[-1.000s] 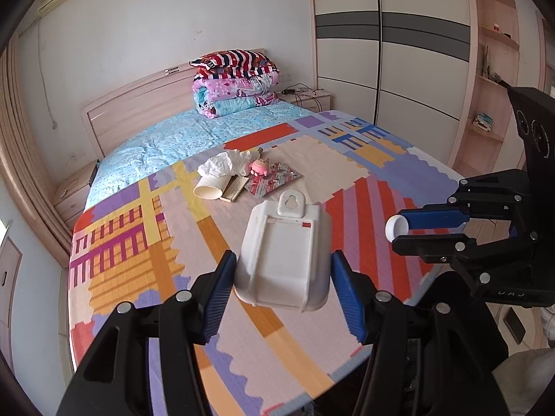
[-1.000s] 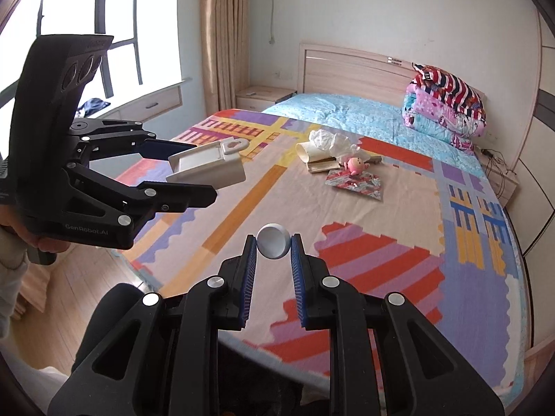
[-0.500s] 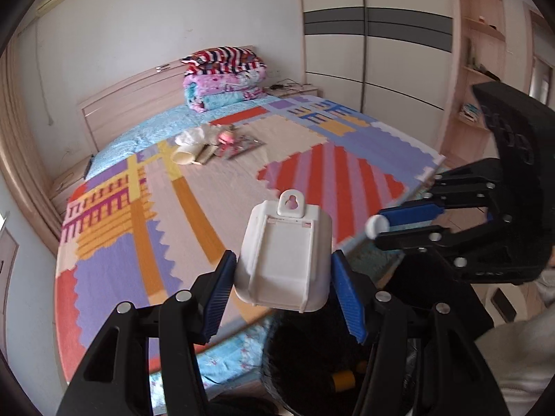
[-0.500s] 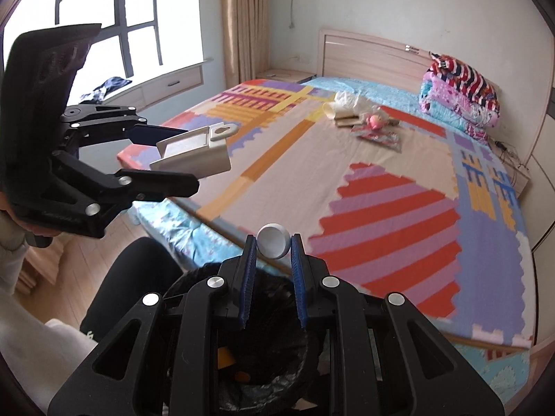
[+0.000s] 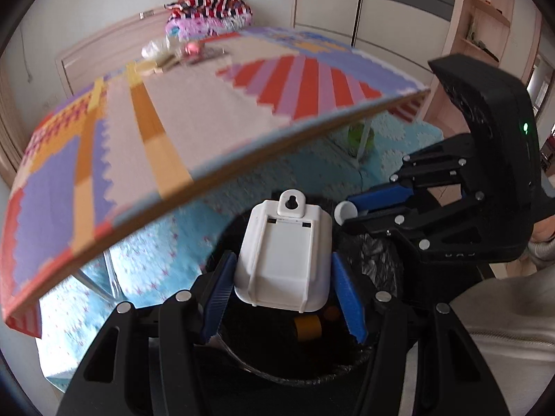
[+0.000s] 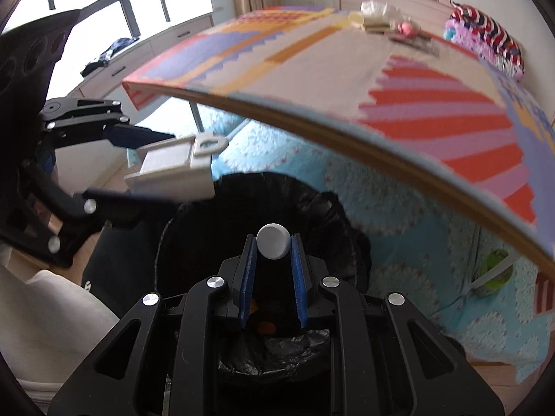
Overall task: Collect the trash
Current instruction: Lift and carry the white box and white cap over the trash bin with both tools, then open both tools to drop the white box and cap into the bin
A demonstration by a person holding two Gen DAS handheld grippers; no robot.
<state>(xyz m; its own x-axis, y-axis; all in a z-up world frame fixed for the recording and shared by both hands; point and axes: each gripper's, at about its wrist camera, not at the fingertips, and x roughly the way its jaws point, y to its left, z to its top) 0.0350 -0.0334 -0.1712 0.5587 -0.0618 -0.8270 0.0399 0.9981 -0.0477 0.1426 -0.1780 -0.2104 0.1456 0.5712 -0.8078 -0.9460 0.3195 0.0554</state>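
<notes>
Left wrist view. The left gripper [image 5: 284, 298] is clamped on a white plastic casing [image 5: 284, 256], blue pads against its two sides, hanging tab pointing away. The casing hangs over the mouth of a bin lined with a black bag [image 5: 374, 267]; a yellowish piece [image 5: 307, 326] already lies inside. The right gripper [image 5: 350, 216] enters from the right, closed on a small white cylinder [image 5: 346, 212], also above the bin.

Judgement: the step in hand is the drop. Both items are carried to the bin and not yet released. The next move calls for parting each pair of fingers while the load sits inside the rim line.

Right wrist view. The white cylinder [image 6: 273, 241] sits pinched between the blue pads [image 6: 248, 270] of the right gripper [image 6: 273, 253], directly above the black bag [image 6: 312, 218]. The left gripper [image 6: 145, 170] holds the casing [image 6: 173, 173] near the bin's left edge; whether it is fully inside the rim cannot be told, so it may need shifting inward before release.

Surroundings. The patterned board top [image 6: 312, 55] overhangs the bin; its edge stands close above. More trash, including a paper cup [image 6: 357, 19], crumpled plastic [image 6: 376, 7] and a pink item [image 6: 406, 27], waits at the far end, well apart. Folded quilts [image 6: 485, 38] lie beyond.
</notes>
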